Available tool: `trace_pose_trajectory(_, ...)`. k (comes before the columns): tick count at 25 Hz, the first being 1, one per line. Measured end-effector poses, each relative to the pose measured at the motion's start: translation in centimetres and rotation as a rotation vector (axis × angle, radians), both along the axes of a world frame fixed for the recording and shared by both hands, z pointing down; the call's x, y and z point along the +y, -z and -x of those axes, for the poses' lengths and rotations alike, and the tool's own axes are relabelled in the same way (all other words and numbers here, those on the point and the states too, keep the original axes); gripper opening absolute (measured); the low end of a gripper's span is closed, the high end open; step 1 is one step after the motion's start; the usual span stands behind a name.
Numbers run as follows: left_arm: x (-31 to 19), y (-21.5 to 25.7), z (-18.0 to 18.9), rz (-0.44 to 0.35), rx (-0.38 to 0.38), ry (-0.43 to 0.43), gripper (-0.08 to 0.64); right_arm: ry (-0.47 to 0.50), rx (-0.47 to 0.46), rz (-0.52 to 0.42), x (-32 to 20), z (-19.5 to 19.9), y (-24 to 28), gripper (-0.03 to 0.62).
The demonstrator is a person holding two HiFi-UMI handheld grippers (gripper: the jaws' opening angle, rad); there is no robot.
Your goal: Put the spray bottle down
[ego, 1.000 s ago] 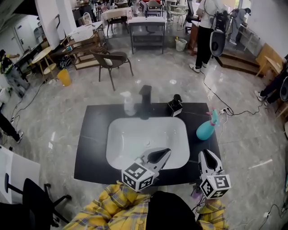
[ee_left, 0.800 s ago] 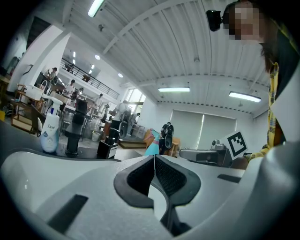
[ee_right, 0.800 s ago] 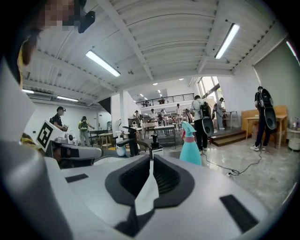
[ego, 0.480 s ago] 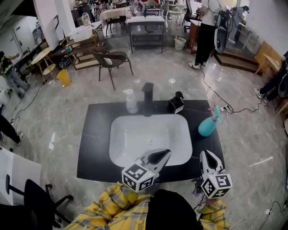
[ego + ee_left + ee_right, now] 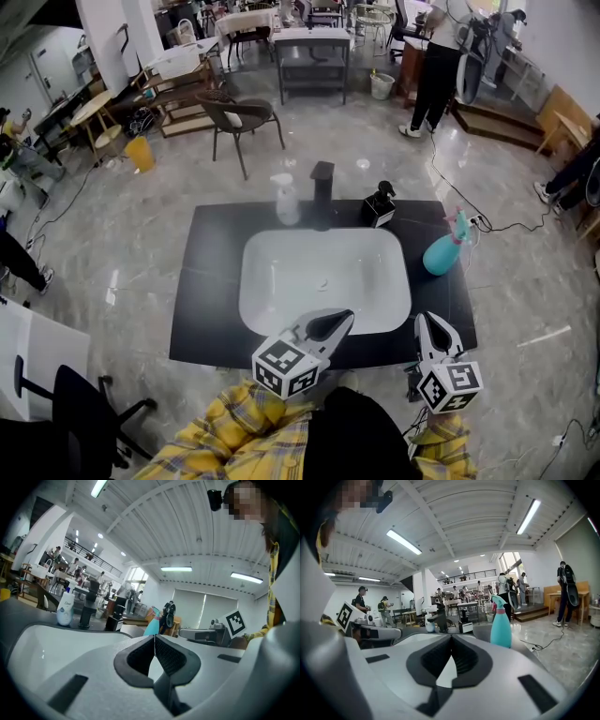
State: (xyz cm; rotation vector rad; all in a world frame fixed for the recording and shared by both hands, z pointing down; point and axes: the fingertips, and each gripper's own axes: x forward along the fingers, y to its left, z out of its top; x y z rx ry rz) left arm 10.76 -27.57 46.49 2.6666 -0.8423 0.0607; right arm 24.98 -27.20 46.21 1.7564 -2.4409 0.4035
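A round blue-green plastic spray bottle with a pink ring at its neck point(image 5: 441, 251) stands up straight on a flat black counter top point(image 5: 211, 281). It is on the right side of the counter, just beside the white sink bowl point(image 5: 272, 314) and close to the counter's right edge. Nothing is holding it. The left gripper point(image 5: 345, 317), white with black pads, is at the near edge of the sink, and its tip points over the sink. Its two jaws are pressed together with nothing between them, and the left gripper view shows the pads meeting in a thin line. The right gripper point(image 5: 424, 321) is over the near right corner of the counter. Its jaws are squeezed tight together too, and they hold nothing. Both grippers are well apart from the spray bottle. In the right gripper view the bottle point(image 5: 500, 625) stands ahead and a bit to the right of the closed jaws. In the left gripper view only a small part of it point(image 5: 151, 626) peeks out just past the jaw tips. At the back of the sink there is a tall black tap point(image 5: 322, 192). A see-through soap bottle with a white top point(image 5: 285, 202) stands just to its left. A small black pump bottle point(image 5: 379, 208) stands to its right. The person's sleeves are yellow with checks point(image 5: 234, 422). The floor around the counter is grey and shiny point(image 5: 122, 253).
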Motion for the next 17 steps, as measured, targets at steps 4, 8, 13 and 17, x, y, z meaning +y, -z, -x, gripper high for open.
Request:
trace_pose_trajectory(4, 0.8, -0.2, 0.8, 0.006, -0.002, 0.005, 0.008, 0.005, -0.006, -0.001, 0.7, 0.9, 0.0, 0.006)
trace_pose_trajectory(8, 1.6, -0.1, 1.2, 0.014, -0.004, 0.002, 0.008, 0.009, -0.005, 0.005, 1.7, 1.6, 0.1, 0.006)
trace_pose_trajectory(13, 2.2, 0.2, 2.0, 0.019, -0.002, 0.015, 0.008, 0.013, -0.003, 0.005, 2.5, 2.2, 0.8, 0.006)
trace_pose_trajectory(17, 2.2, 0.7, 2.4, 0.017, 0.007, 0.031, 0.008, 0.017, 0.007, -0.004, 2.6, 2.4, 1.4, 0.006)
